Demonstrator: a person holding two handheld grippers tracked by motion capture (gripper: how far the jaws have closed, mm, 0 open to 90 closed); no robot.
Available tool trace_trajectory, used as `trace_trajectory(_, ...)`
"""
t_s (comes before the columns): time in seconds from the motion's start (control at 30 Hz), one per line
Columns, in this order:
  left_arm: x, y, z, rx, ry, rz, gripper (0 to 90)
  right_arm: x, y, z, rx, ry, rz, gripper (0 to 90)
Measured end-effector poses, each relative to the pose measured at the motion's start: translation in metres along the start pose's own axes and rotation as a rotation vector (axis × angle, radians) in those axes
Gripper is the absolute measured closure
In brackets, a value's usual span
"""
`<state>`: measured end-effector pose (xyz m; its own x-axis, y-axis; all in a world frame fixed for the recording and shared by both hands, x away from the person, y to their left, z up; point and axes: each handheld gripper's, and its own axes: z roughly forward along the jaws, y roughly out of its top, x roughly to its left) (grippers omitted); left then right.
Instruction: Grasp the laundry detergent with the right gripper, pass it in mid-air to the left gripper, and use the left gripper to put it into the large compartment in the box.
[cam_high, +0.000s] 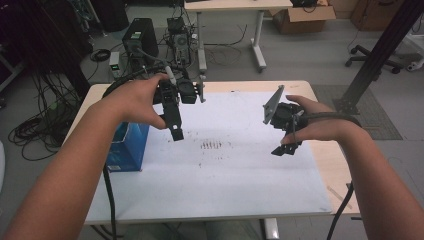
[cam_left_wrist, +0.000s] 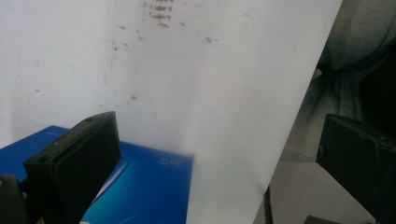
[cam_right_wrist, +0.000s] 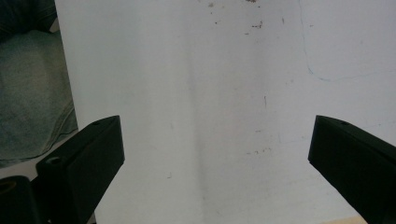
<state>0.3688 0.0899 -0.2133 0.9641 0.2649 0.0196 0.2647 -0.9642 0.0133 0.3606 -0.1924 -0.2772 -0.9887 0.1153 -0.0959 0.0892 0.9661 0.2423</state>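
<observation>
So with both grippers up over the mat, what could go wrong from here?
1. The blue box sits at the white mat's left edge, close to the table side; an off-centre push from the open left gripper might slide it off.
2. The left gripper's cable runs right beside the box and could drag it.

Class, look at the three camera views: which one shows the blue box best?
The left gripper view shows the blue box best: its blue top lies close, just beyond the left gripper, whose jaws stand wide apart. In the high view the box sits at the white sheet's left edge, partly covered by the person's left forearm.
</observation>
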Motion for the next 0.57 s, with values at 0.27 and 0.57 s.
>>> trace_trajectory(0.27, -0.0009, -0.0001, -0.0006, 0.004, 0.002, 0.014, 0.2, -0.0003, -0.0006, 0.0024, 0.002, -0.001, 0.008, 3.8)
trace_trajectory(0.57, -0.0034, -0.0010, -0.0006, -0.001, 0.010, 0.016, 0.2, 0.0016, 0.0013, -0.0017, -0.005, -0.006, 0.007, 3.8)
